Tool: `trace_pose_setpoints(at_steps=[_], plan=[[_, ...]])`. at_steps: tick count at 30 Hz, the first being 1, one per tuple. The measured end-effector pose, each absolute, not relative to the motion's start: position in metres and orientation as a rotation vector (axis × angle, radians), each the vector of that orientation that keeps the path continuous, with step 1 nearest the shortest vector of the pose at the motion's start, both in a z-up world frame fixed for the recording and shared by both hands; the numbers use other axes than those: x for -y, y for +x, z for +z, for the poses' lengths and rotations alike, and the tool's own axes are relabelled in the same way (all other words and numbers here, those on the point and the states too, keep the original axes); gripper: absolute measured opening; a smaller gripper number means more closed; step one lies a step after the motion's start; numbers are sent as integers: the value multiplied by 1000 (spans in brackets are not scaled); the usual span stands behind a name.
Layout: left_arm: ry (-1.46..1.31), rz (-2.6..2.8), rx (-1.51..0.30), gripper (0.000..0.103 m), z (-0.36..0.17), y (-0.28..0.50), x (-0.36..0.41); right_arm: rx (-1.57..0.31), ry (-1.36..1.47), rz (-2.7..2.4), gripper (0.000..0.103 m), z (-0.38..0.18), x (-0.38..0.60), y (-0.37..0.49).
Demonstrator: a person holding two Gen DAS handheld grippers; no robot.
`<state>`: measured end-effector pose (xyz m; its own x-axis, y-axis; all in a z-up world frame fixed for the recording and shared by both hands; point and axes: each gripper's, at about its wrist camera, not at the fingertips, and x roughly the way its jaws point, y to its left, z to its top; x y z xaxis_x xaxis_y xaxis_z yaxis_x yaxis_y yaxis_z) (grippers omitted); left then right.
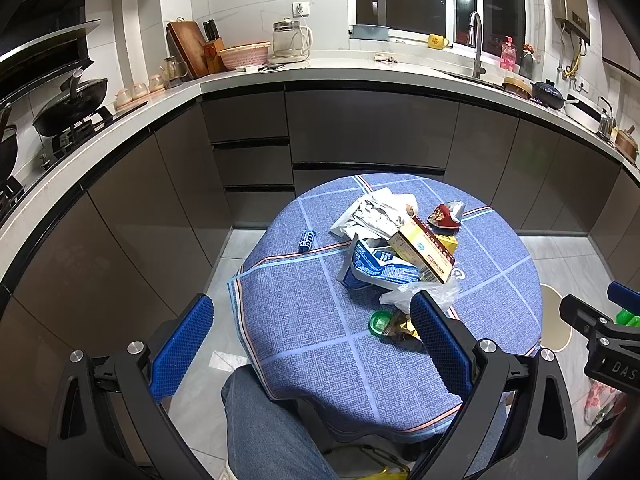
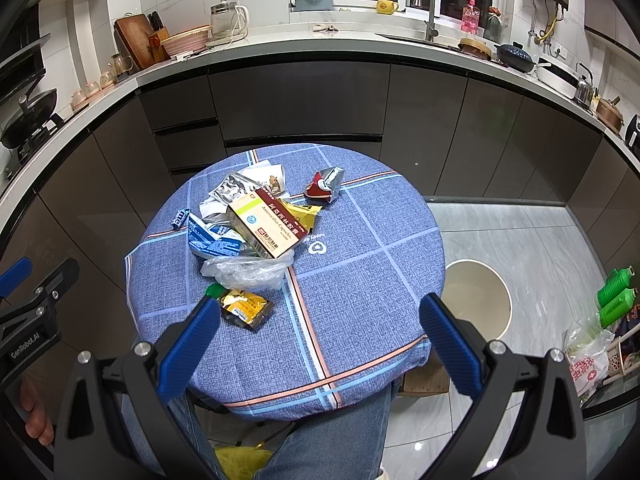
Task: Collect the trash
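1. Gold wrapper (image 1: 402,330): partly hidden behind the left gripper's right finger (image 1: 440,340) in the left wrist view.
2. Green cap (image 2: 215,290): mostly covered by the right gripper's left finger (image 2: 188,348).
3. Blue-white pouch (image 2: 212,240): partly under the medicine box (image 2: 264,224); print too small to read.
4. Bin (image 1: 554,320): largely hidden behind the table edge (image 1: 532,280).
5. Left gripper (image 2: 28,312): cut by the frame edge beside the right one; finger gap indeterminate there.
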<state>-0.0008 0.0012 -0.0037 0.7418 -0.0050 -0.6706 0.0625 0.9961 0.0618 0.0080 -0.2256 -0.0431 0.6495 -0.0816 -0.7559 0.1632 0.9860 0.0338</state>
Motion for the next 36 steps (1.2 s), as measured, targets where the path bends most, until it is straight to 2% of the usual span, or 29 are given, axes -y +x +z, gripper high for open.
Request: trace_pose_setpoints(at_steps=[36], plan=[[78, -36, -734, 95, 0, -2, -4, -854, 103, -139, 100, -44, 226, 8]])
